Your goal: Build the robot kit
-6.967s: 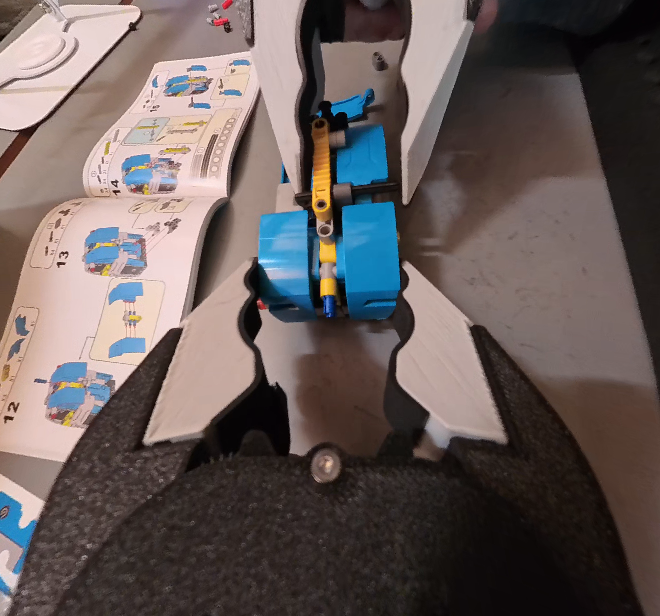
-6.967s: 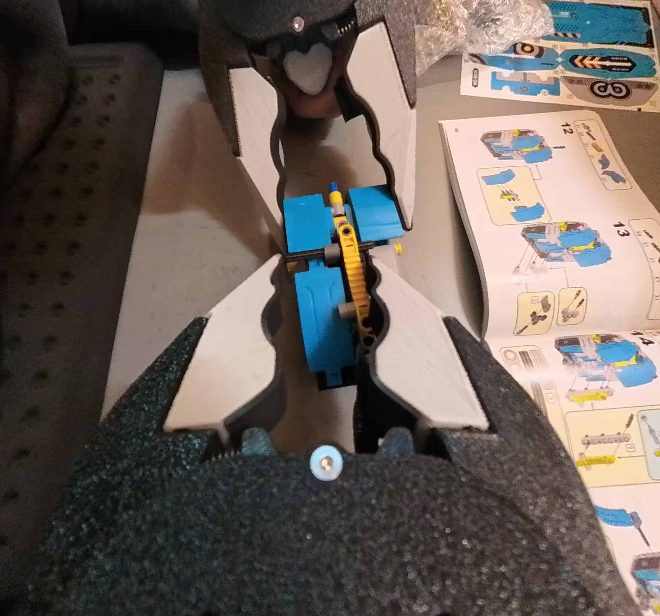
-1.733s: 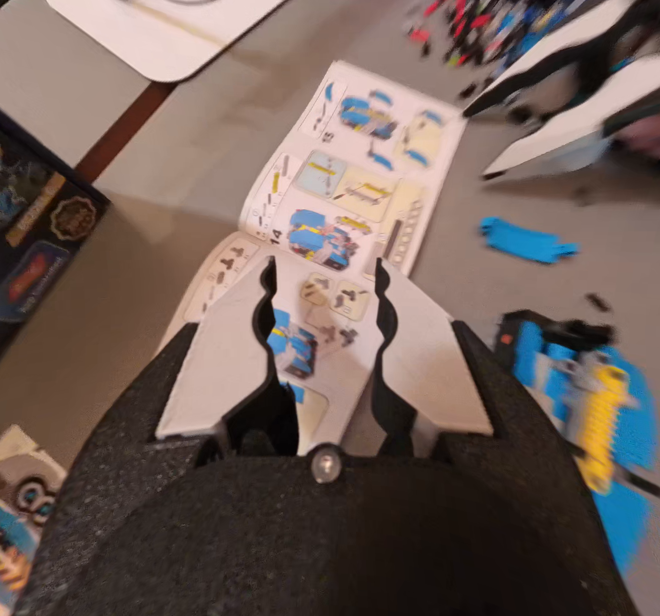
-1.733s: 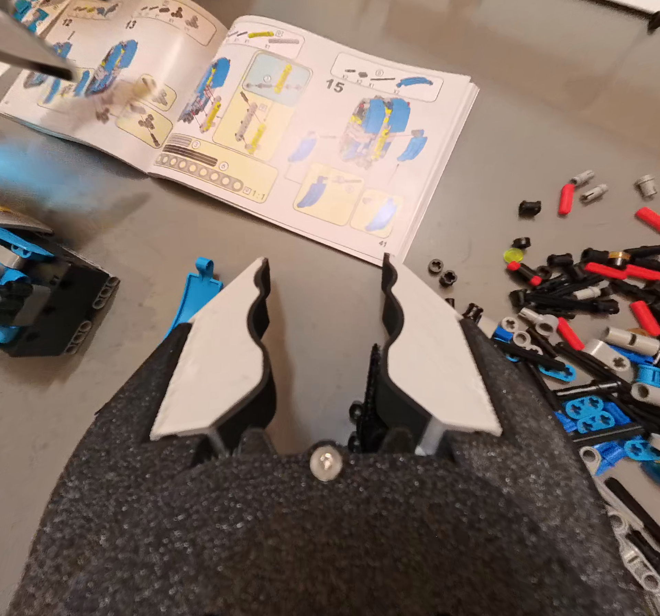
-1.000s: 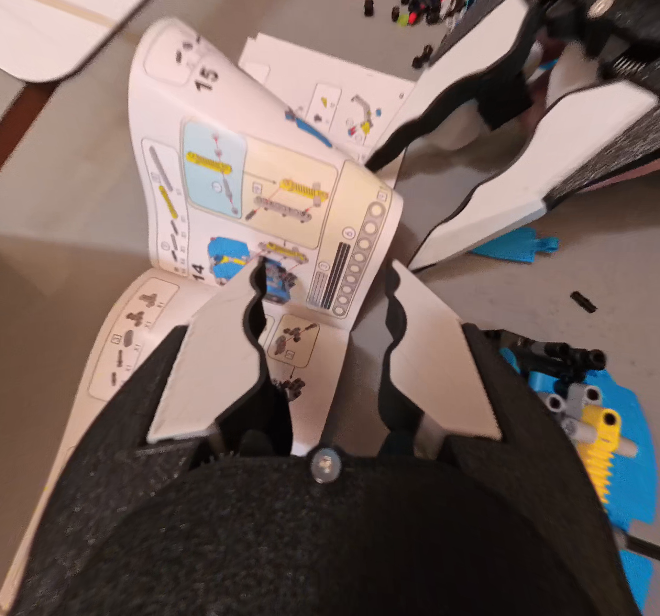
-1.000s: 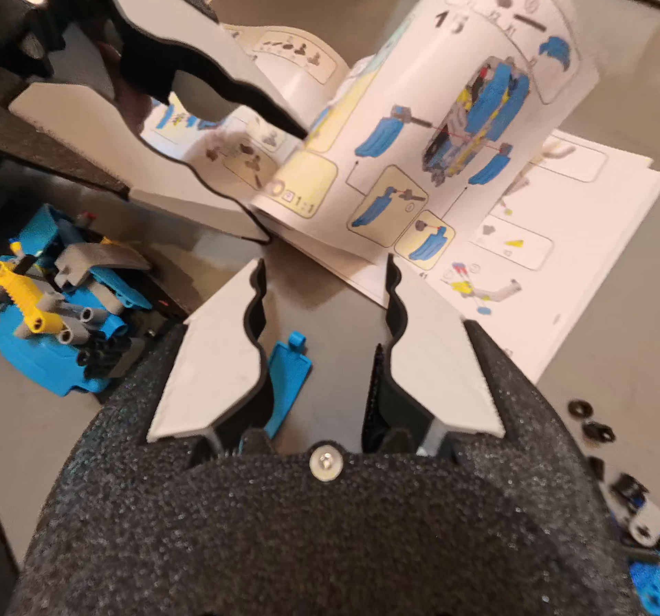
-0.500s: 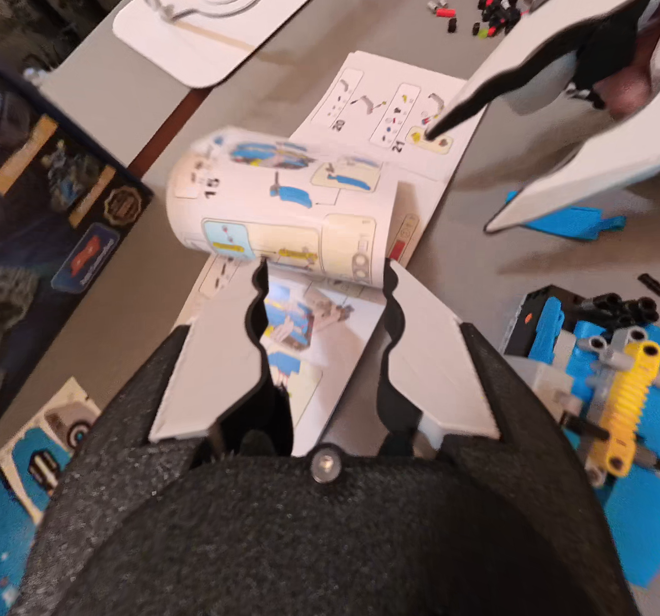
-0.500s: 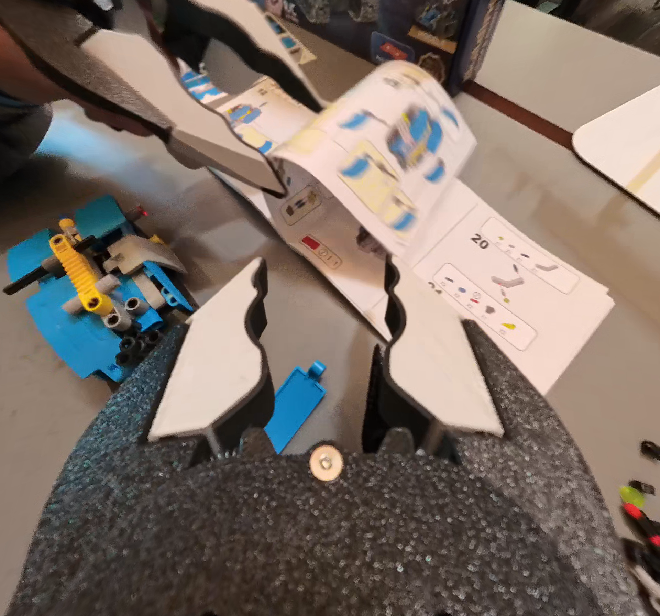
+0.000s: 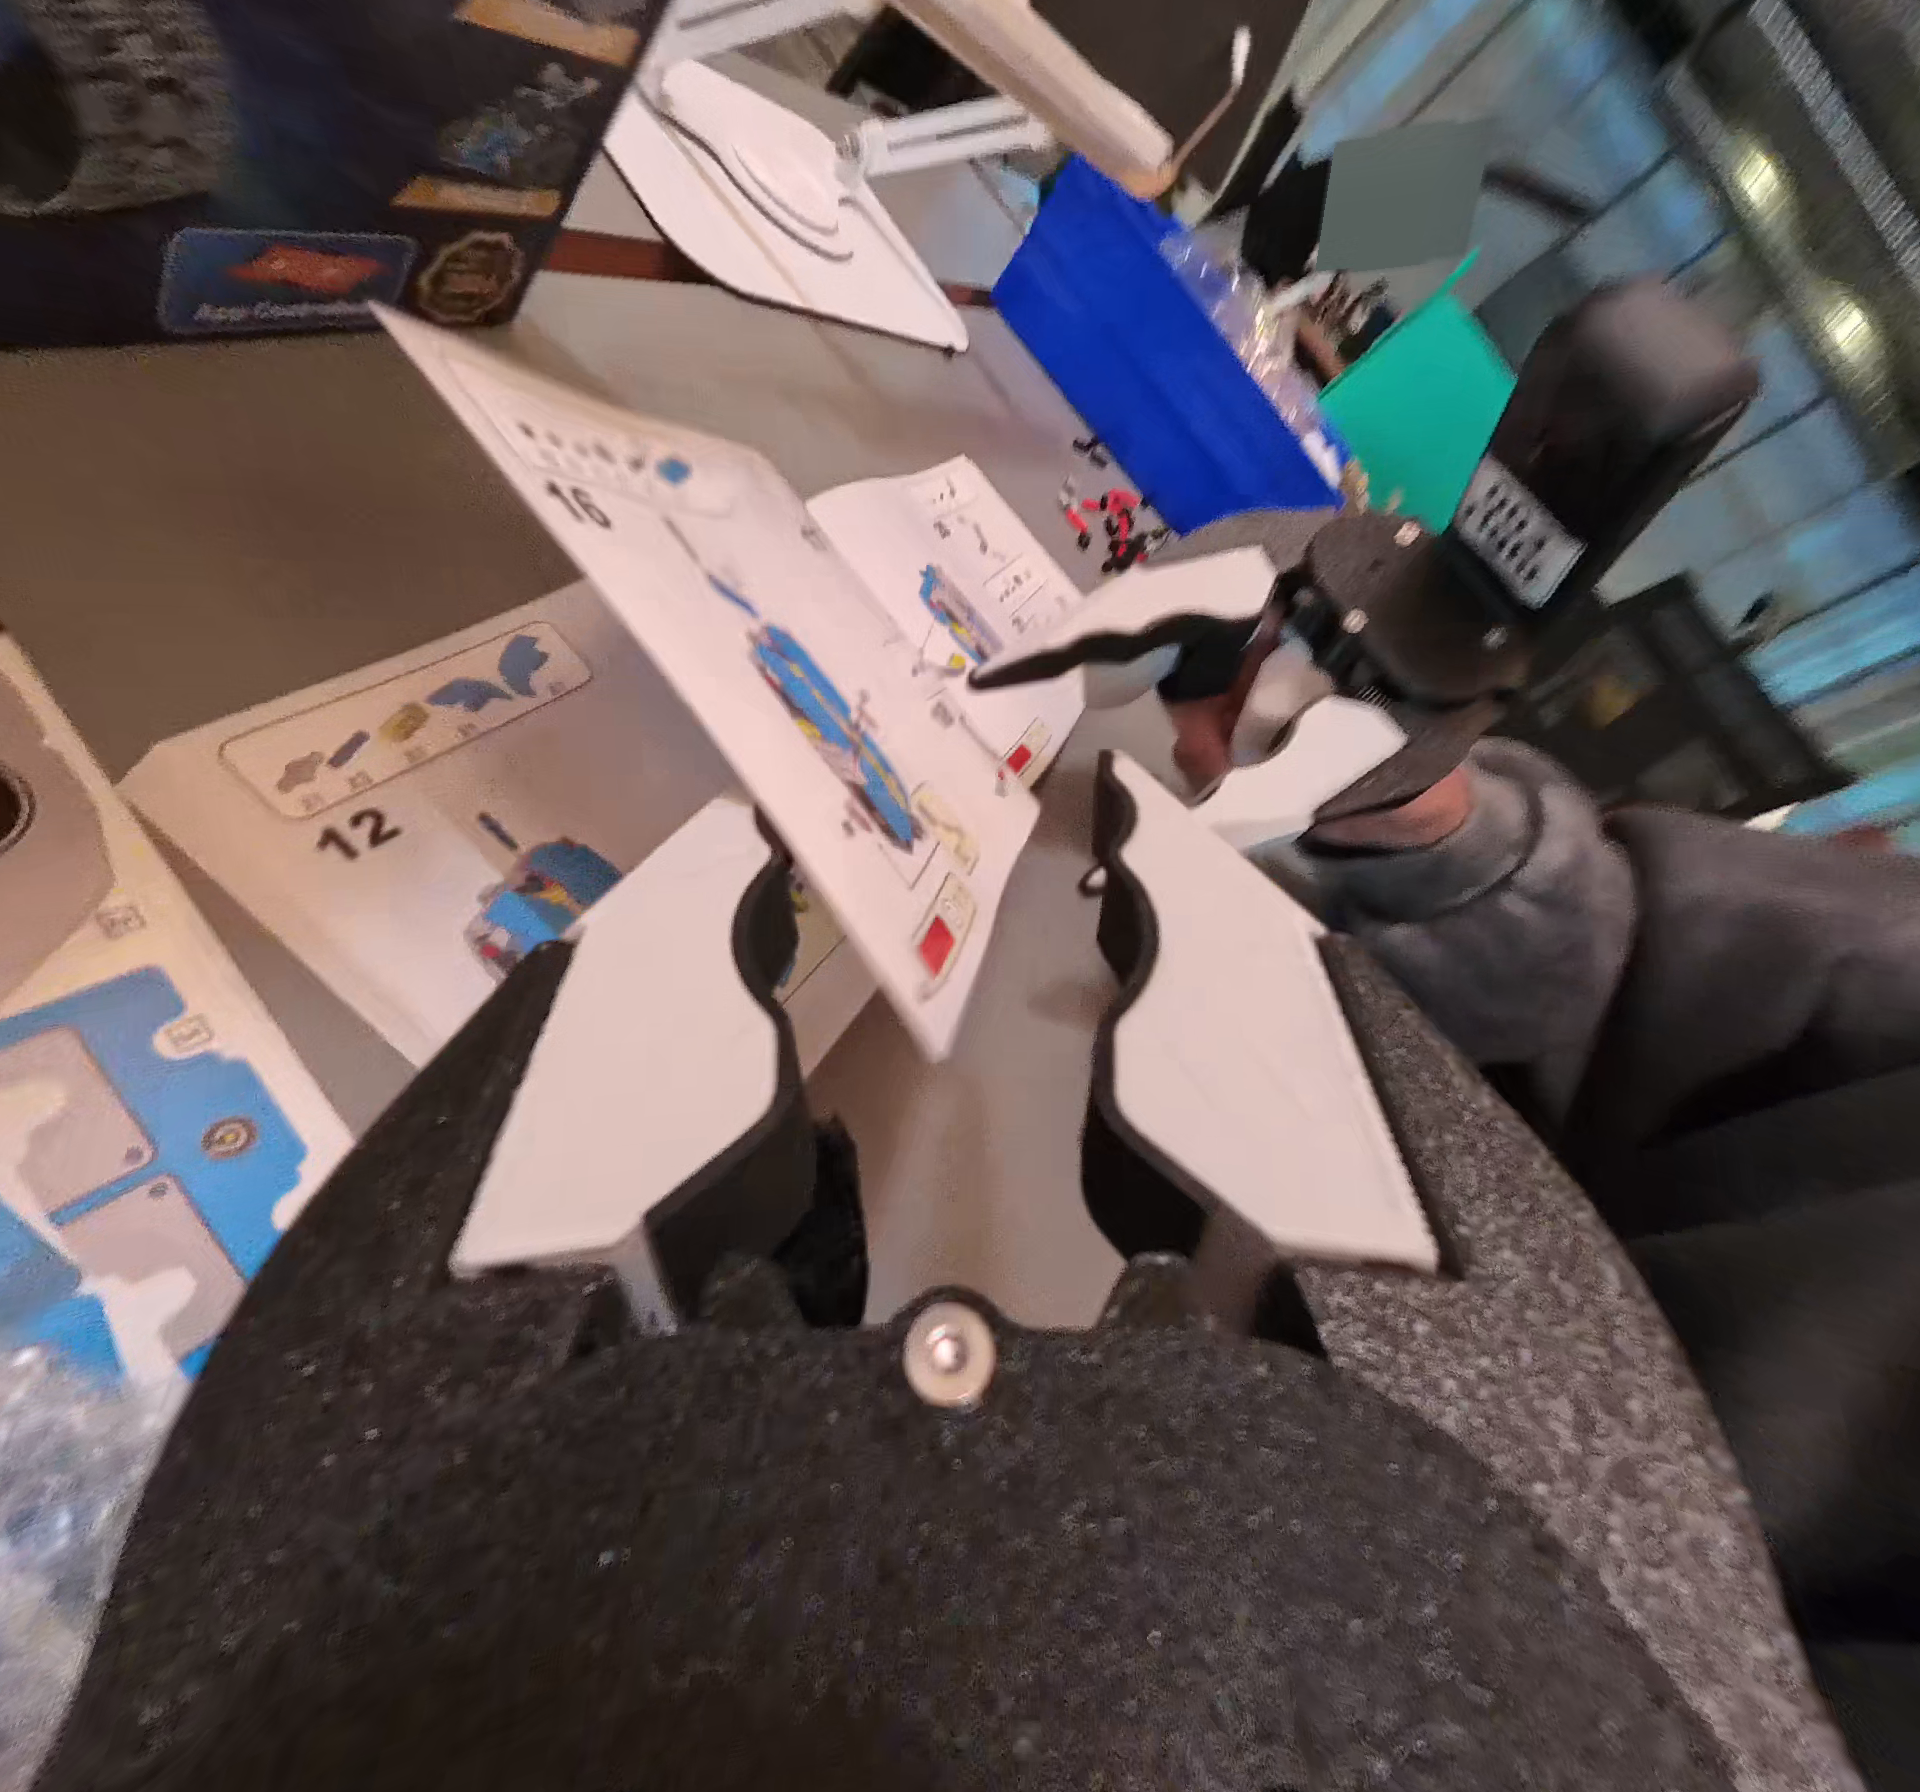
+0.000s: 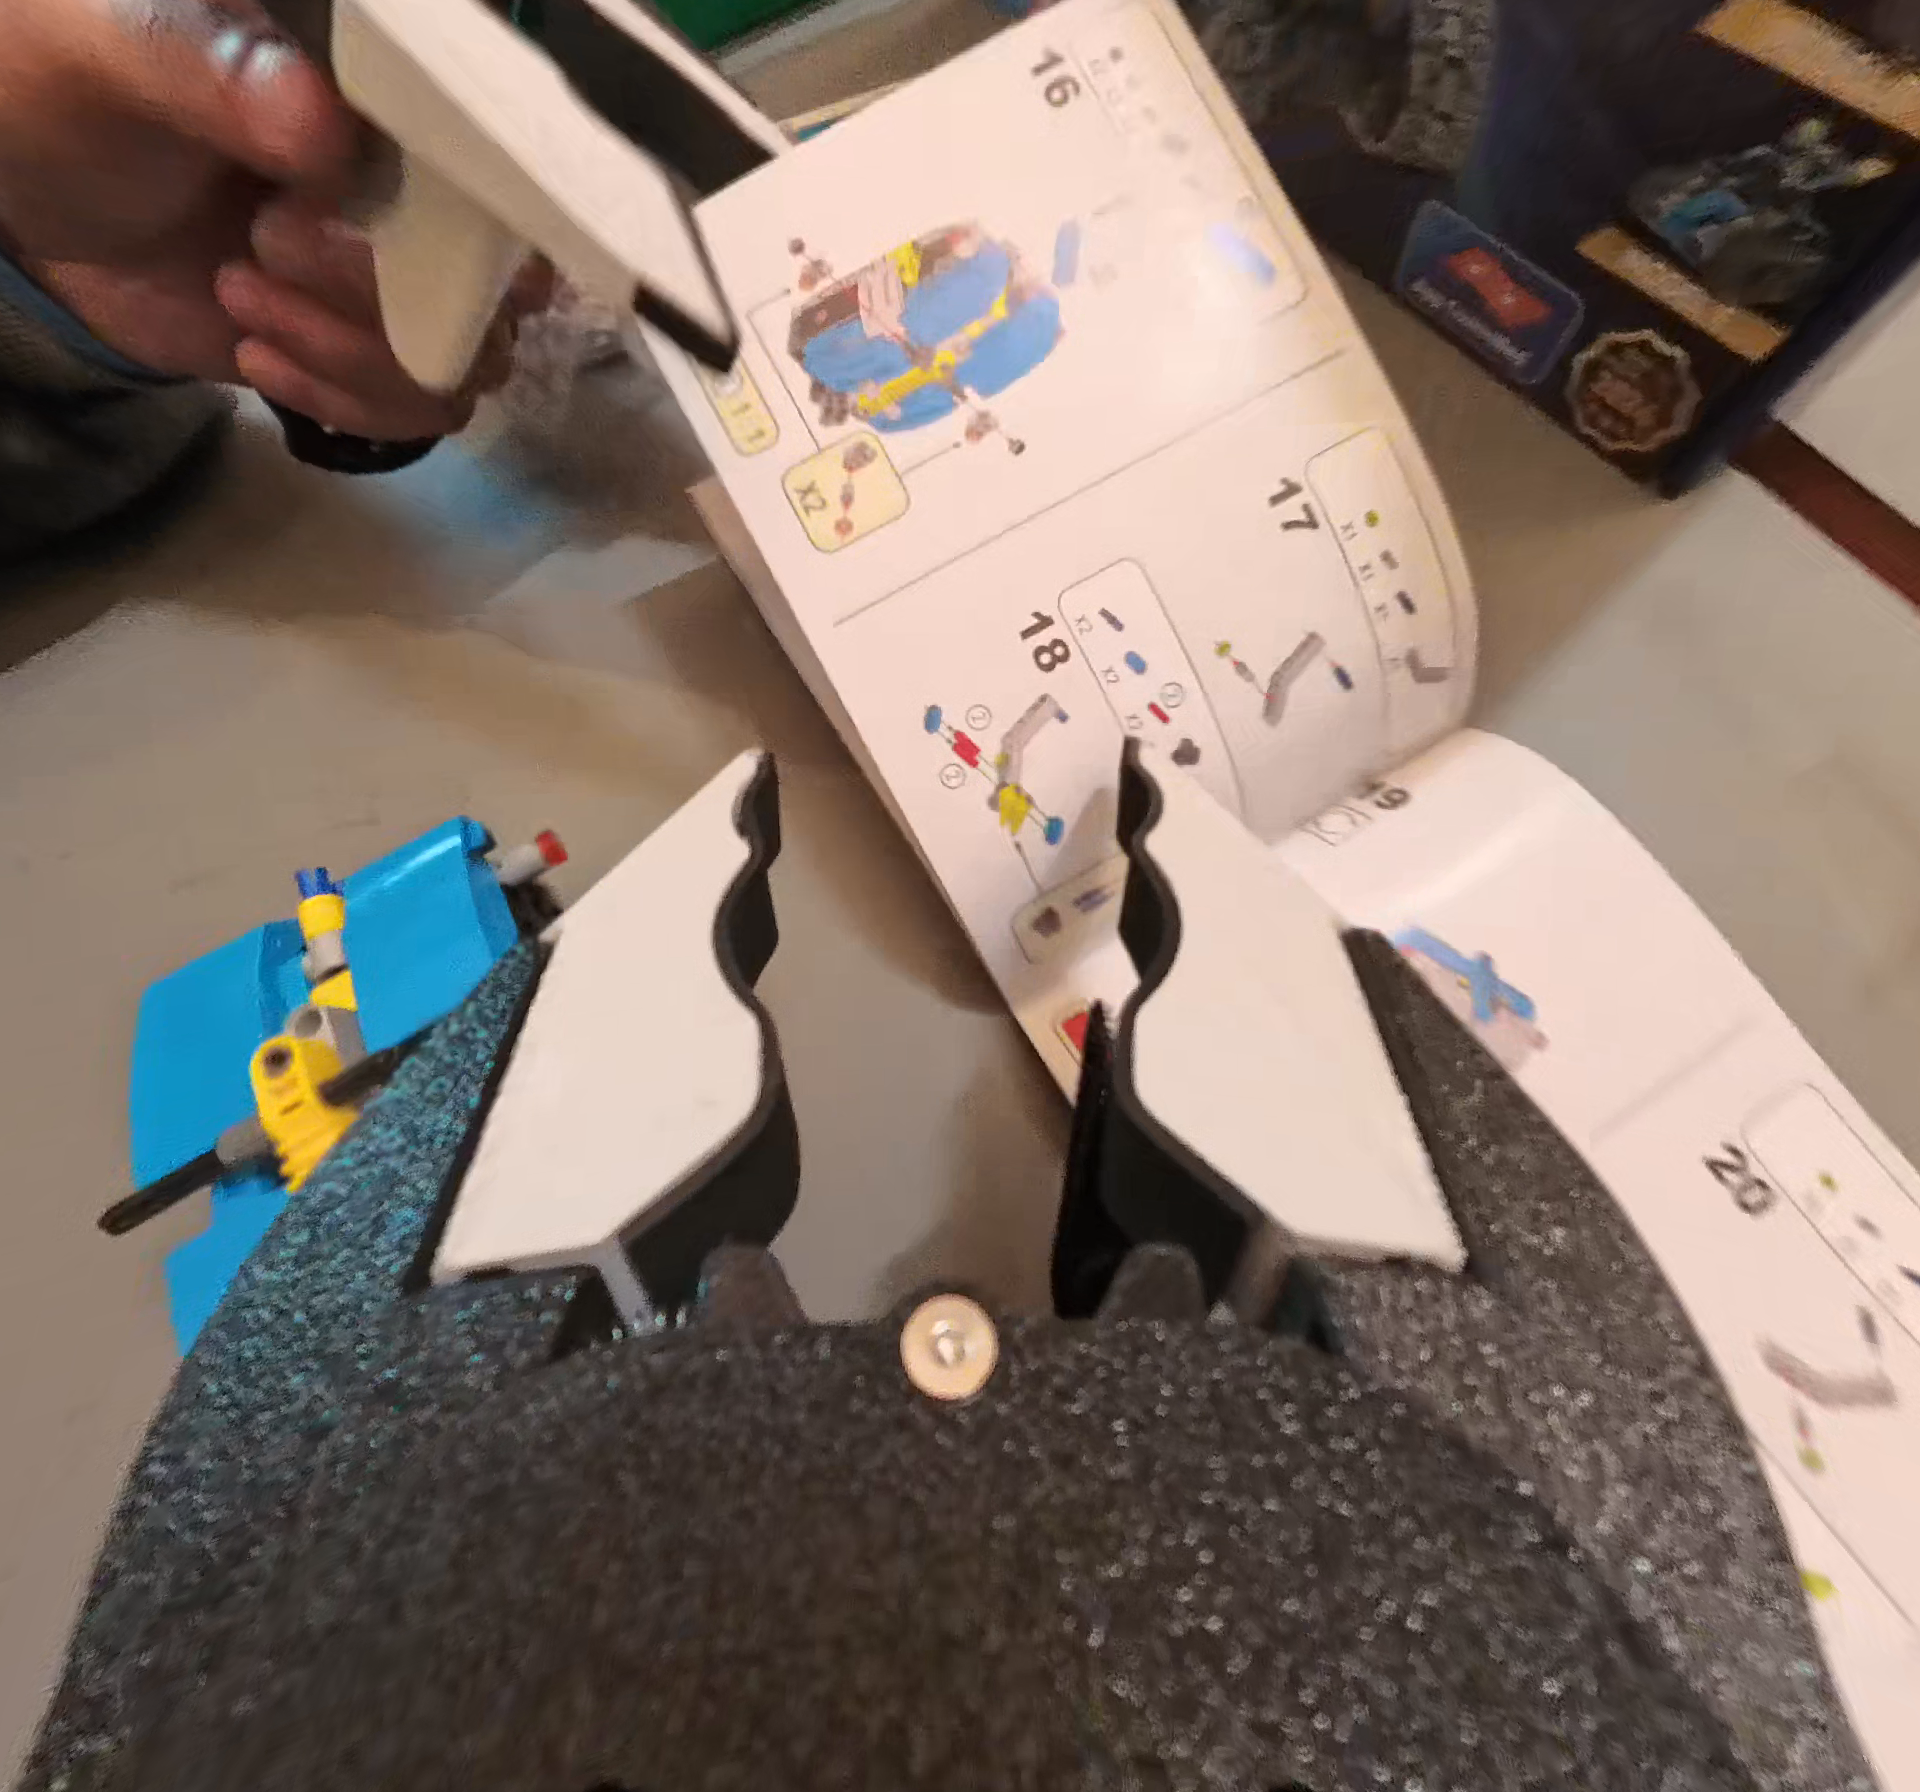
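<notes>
An instruction booklet (image 10: 1558, 911) lies open on the grey table. One of its pages (image 10: 1091, 392) stands up, curved, in mid-turn. My left gripper (image 9: 935, 792) is open; the raised page (image 9: 810, 703) leans across its left finger (image 9: 665, 994). In the right wrist view the tip of that gripper (image 10: 582, 215) touches the page's free edge. My right gripper (image 10: 945, 760) is open and empty, its tips just before the page's lower part; it also shows in the left wrist view (image 9: 1174, 703). A blue and yellow brick model (image 10: 312, 994) lies on the table left of the right gripper.
A dark toy box (image 10: 1662, 184) stands behind the booklet. A white stand base (image 9: 779, 204), a blue bin (image 9: 1143, 371) and loose small parts (image 9: 1112, 516) are farther back. A sticker sheet (image 9: 125, 1119) lies at the left. A person's hand (image 10: 156, 184) holds the left gripper. About 8 cm separates my left fingertips from my right.
Both grippers let go of the brick model, which now lies on the table. A booklet page has been lifted and swung over towards the left gripper, showing later pages.
</notes>
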A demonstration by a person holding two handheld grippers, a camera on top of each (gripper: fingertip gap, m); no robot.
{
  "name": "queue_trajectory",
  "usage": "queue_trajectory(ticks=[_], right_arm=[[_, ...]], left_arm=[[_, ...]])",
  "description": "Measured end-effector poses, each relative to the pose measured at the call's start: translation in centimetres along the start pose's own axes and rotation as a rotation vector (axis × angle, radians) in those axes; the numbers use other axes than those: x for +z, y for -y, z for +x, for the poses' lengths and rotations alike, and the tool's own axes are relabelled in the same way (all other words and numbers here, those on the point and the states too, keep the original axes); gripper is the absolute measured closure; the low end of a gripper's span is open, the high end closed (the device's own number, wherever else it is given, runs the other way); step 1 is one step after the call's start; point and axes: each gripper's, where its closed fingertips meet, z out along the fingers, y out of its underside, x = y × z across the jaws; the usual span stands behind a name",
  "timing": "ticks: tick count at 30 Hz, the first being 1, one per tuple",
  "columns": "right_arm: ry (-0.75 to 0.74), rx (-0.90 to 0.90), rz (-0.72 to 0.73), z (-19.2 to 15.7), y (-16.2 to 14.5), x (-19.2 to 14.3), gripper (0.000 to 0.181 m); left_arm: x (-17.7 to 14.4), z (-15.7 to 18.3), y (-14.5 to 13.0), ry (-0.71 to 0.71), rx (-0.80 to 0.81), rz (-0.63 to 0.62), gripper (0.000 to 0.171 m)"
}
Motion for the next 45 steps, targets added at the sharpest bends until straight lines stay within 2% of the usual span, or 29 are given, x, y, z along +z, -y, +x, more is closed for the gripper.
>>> queue_trajectory(ticks=[4, 9, 11, 14, 16, 20, 24, 35, 39, 42, 45], right_arm=[[0.021, 0.020, -0.017, -0.3, -0.8, 1.2, 0.119], [0.005, 0.027, 0.040, -0.1, 0.3, 0.4, 0.123], [0.010, 0.041, 0.056, -0.2, 0.5, 0.1, 0.124], [-0.007, 0.040, 0.048, -0.2, -0.1, -0.7, 0.125], [-0.052, 0.039, 0.031, 0.1, -1.1, -1.7, 0.125], [-0.124, 0.059, 0.057, 0.5, -2.3, -4.7, 0.128], [-0.197, 0.037, 0.112, 1.5, -1.2, -6.7, 0.131], [-0.137, 0.118, 0.074, 1.6, -2.7, -5.6, 0.132], [-0.123, 0.118, 0.083, 1.3, -2.4, -5.5, 0.132], [-0.170, 0.067, 0.066, 1.7, -2.3, -5.6, 0.122], [-0.215, 0.052, 0.048, 2.0, -1.8, -6.8, 0.116]], left_arm=[[-1.0, 0.7, 1.1, -0.170, -0.194, 0.060, 0.119], [-1.2, 0.9, 1.4, -0.260, -0.298, 0.094, 0.120], [-1.0, 0.6, 1.1, -0.238, -0.285, 0.080, 0.126], [-0.7, -0.3, 0.4, -0.155, -0.239, 0.050, 0.152], [-0.7, -0.3, 0.3, -0.135, -0.212, 0.044, 0.157], [-1.0, -0.3, 0.3, -0.113, -0.184, 0.049, 0.156], [-1.5, -0.5, 0.3, -0.104, -0.178, 0.065, 0.156], [-1.3, -0.3, -0.2, -0.119, -0.166, 0.048, 0.156], [-0.8, 0.1, -0.4, -0.111, -0.132, 0.030, 0.149], [0.2, 1.0, 0.6, -0.120, -0.132, 0.036, 0.142], [2.4, 3.7, 2.8, -0.183, -0.113, 0.049, 0.141]])
